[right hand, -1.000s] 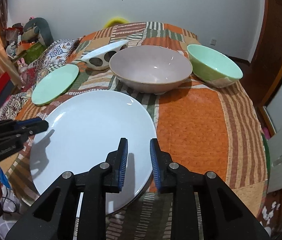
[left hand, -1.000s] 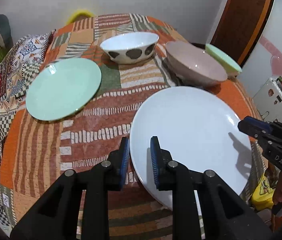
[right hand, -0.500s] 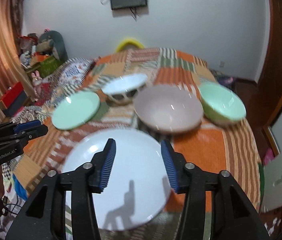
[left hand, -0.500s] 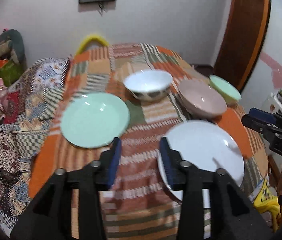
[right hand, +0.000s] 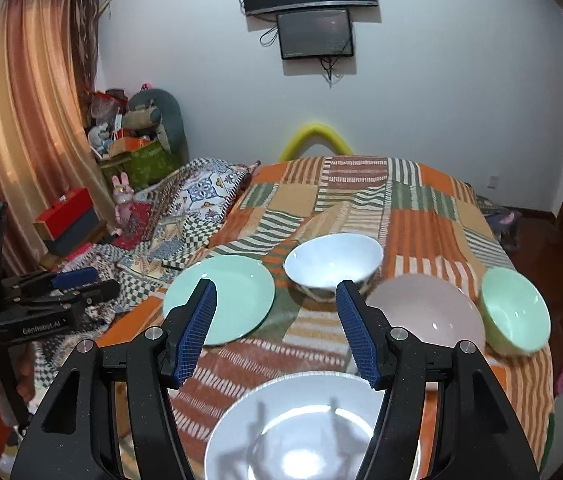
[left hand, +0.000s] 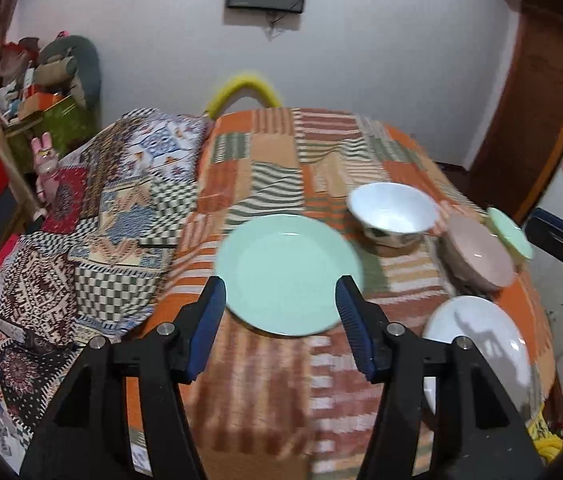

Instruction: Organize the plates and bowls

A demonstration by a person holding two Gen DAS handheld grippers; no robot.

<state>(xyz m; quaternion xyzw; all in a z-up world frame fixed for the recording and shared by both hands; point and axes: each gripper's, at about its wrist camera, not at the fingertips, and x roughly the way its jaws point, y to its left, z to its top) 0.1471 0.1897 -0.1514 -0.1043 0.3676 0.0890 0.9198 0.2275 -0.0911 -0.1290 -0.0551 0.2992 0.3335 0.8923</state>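
Crockery is spread on a table under a patchwork cloth [right hand: 421, 232]: a mint green plate [left hand: 287, 276] [right hand: 225, 296], a white bowl with dark spots [left hand: 393, 216] [right hand: 333, 264], a pink bowl [left hand: 477, 254] [right hand: 425, 312], a green bowl [left hand: 509, 232] [right hand: 515, 312] and a large white plate [left hand: 477, 340] [right hand: 301, 428] at the near edge. My left gripper [left hand: 281, 292] hangs above and short of the green plate, jaws opening, nothing between them. My right gripper [right hand: 276, 292] hovers over the white plate, jaws also opening and empty.
Patterned quilts [left hand: 121, 216] are heaped left of the table. A yellow curved bar [right hand: 315, 136] rises behind its far edge. Boxes and soft toys [right hand: 133, 140] fill the left corner by a curtain. A wooden door [left hand: 537, 120] stands at the right.
Both grippers have lifted up and back from the white plate's edges and their jaws have widened. The left view has swung left, so the green plate now sits in front of it.
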